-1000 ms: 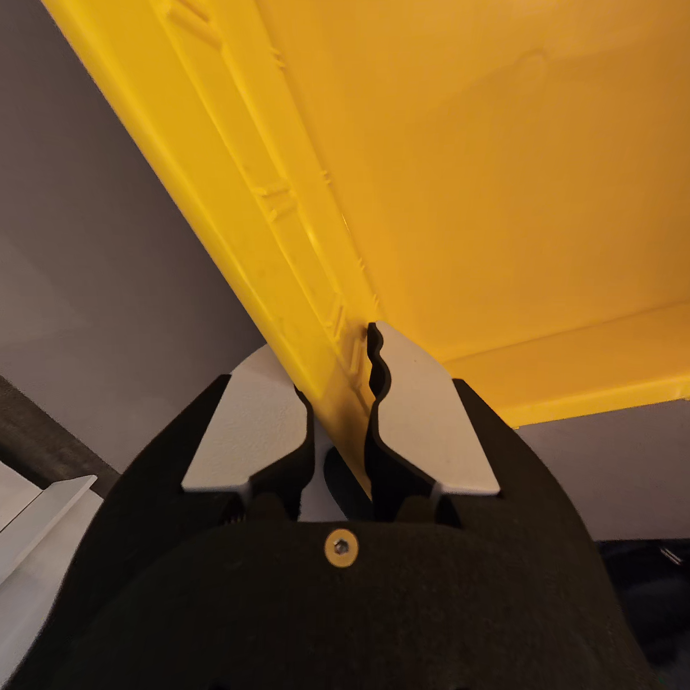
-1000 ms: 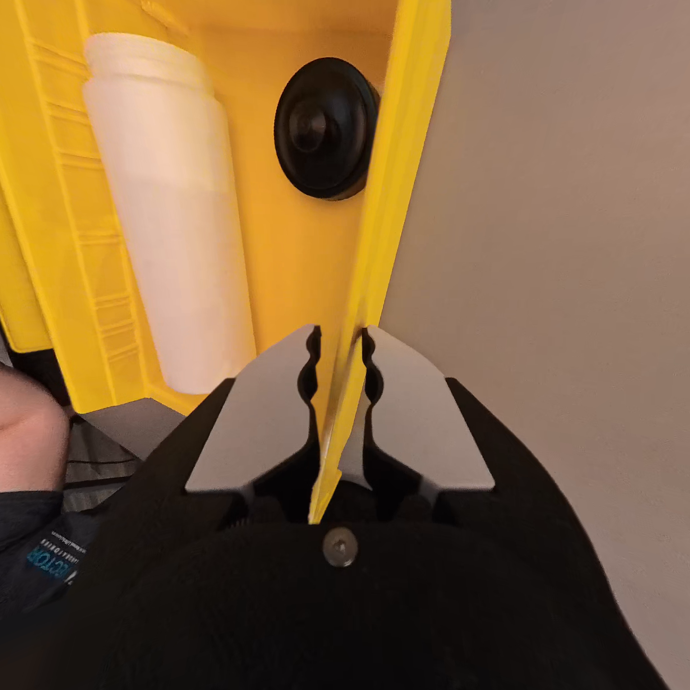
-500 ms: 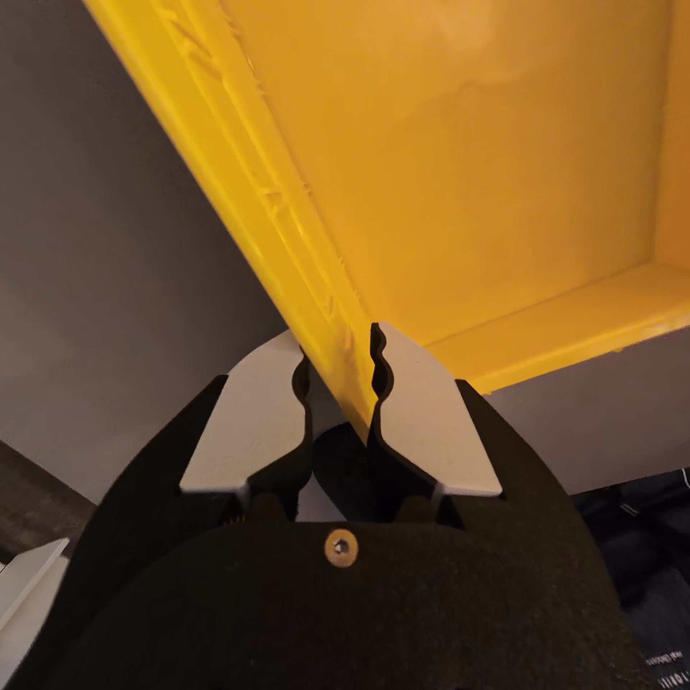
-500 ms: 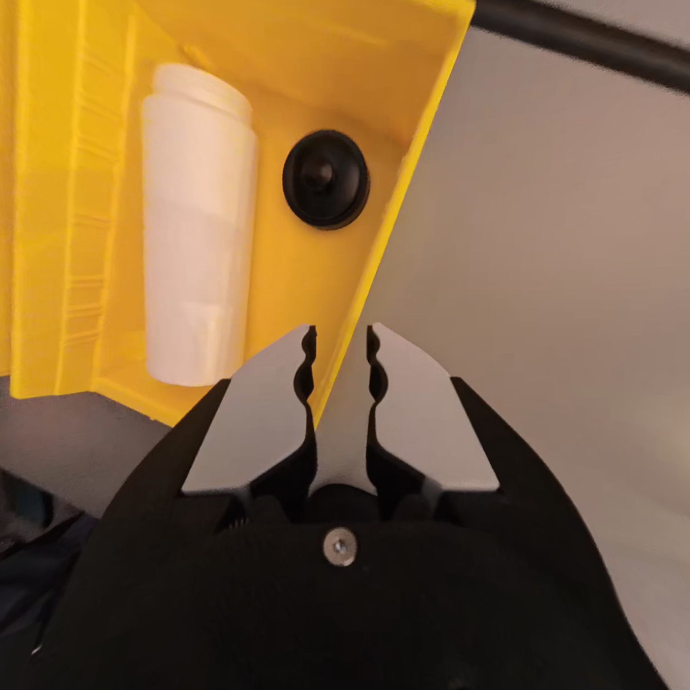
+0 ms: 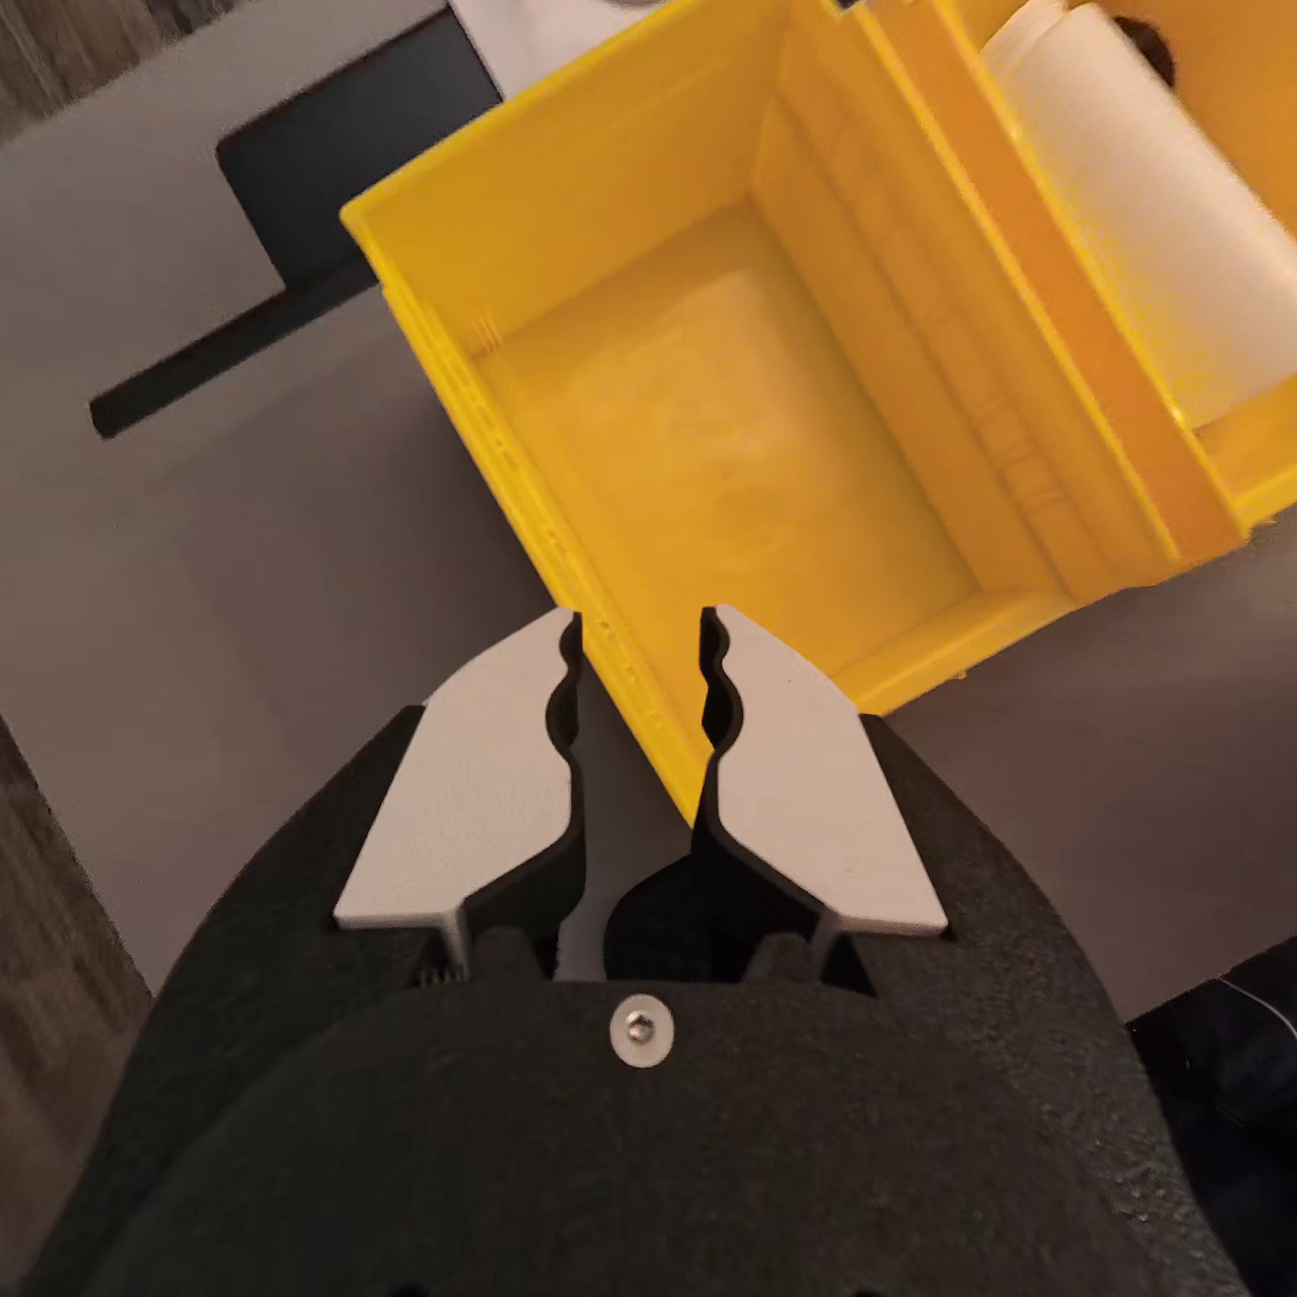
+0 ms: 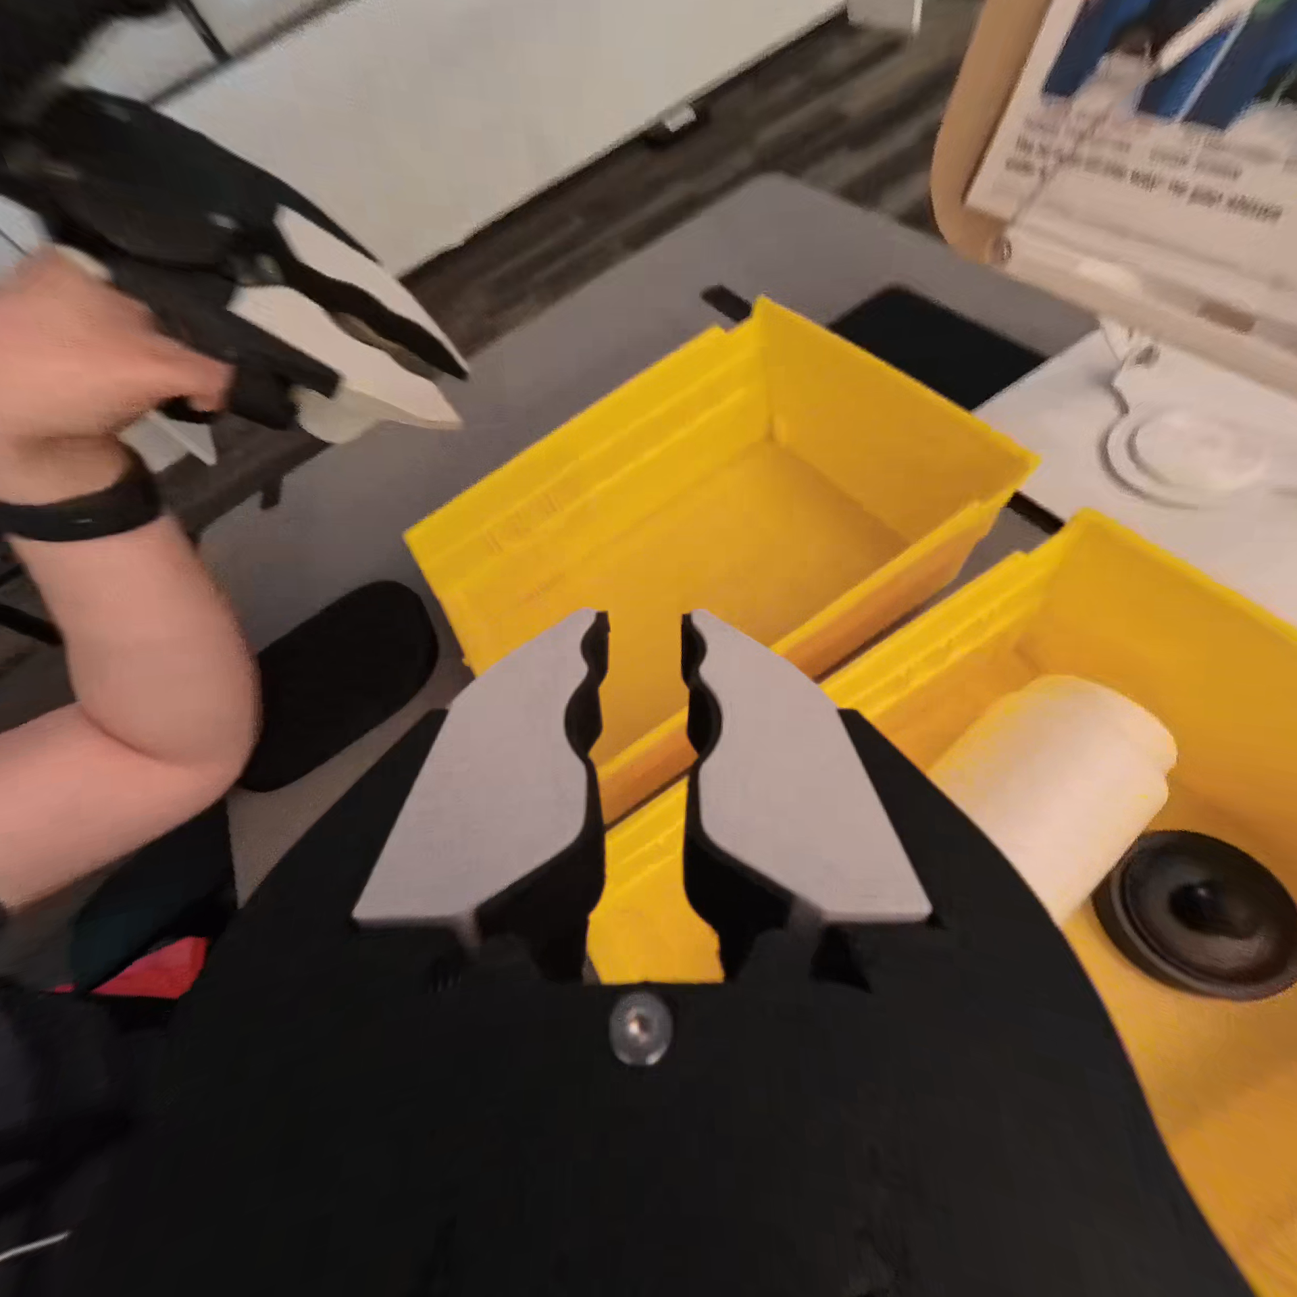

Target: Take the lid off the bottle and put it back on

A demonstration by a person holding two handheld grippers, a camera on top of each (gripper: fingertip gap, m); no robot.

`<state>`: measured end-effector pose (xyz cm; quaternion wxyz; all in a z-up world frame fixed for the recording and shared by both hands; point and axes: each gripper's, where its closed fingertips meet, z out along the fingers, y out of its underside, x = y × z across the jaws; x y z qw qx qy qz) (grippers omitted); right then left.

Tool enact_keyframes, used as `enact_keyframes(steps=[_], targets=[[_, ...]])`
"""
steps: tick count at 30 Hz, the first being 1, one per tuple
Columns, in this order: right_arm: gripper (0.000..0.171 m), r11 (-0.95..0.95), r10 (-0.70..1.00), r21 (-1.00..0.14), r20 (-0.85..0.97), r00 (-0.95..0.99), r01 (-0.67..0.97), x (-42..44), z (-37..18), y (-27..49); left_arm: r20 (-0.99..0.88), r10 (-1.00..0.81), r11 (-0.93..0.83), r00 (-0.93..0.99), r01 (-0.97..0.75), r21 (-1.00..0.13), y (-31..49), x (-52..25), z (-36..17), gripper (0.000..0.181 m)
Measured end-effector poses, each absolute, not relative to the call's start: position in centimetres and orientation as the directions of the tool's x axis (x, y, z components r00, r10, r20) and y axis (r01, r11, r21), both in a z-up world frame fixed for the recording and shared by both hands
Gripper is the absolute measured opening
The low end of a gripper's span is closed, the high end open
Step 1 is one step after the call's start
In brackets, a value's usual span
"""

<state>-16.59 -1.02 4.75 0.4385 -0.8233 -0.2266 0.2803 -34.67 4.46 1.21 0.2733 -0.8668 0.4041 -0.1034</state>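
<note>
Both tongs, left (image 5: 640, 617) and right (image 6: 644, 617), hang slightly parted and empty above the grey desk (image 5: 245, 561). The white plastic bottle (image 6: 1053, 779) lies beside its round black lid (image 6: 1207, 912) in the right yellow plastic bin (image 6: 1249, 617). Lying sideways, the bottle may roll from a grab.

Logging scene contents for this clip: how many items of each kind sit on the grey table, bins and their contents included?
Yellow bins: 2, an empty bin and a bin holding the rest
White bottle: 1, lying on its side
Black lid: 1, off the bottle and beside it
Total: 4
</note>
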Motion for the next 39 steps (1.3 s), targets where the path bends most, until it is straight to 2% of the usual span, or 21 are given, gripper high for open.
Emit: enact_keyframes(steps=[4,6,9,13,16,24,28,30,39], targets=[[0.019,-0.656,0.470,-0.731,-0.197,0.860,0.190,-16.1,0.4,5.1,-0.034,-0.806,-0.459,0.591,-0.659,-0.596,3.1,-33.8,2.3,0.032],[0.021,-0.751,0.396,-0.625,-0.171,0.902,0.211,-15.4,-1.7,7.2,-0.035,-0.808,-0.456,0.589,-0.661,-0.596,3.0,-33.8,2.4,0.032],[0.021,-0.861,0.349,-0.463,-0.231,0.908,0.213,-16.2,-4.0,8.0,-0.040,-0.808,-0.454,0.588,-0.664,-0.594,3.1,-33.9,2.4,0.032],[0.025,-0.915,0.292,-0.313,-0.078,0.953,0.255,-14.3,-6.1,8.3,-0.030,-0.809,-0.458,0.587,-0.662,-0.593,3.1,-34.0,2.4,0.032],[0.026,-0.921,0.282,-0.319,-0.149,0.948,0.224,-15.6,-6.2,8.6,-0.024,-0.813,-0.454,0.582,-0.658,-0.600,3.0,-34.1,2.6,0.032],[0.028,-0.954,0.186,-0.262,-0.145,0.972,0.144,-16.4,-7.2,10.3,-0.027,-0.819,-0.448,0.574,-0.667,-0.596,2.8,-33.9,2.5,0.032],[0.030,-0.962,0.194,-0.216,-0.109,0.975,0.168,-17.3,-9.3,10.4,-0.031,-0.822,-0.441,0.569,-0.669,-0.599,2.7,-33.7,2.6,0.032],[0.020,-0.947,0.212,-0.253,-0.032,0.977,0.198,-17.0,-9.4,11.2,-0.031,-0.822,-0.438,0.568,-0.666,-0.603,2.7,-33.7,2.7,0.032],[0.020,-0.951,0.191,-0.254,-0.047,0.980,0.173,-17.7,-9.7,12.1,-0.032,-0.818,-0.444,0.574,-0.667,-0.598,2.9,-33.7,2.5,0.032]])
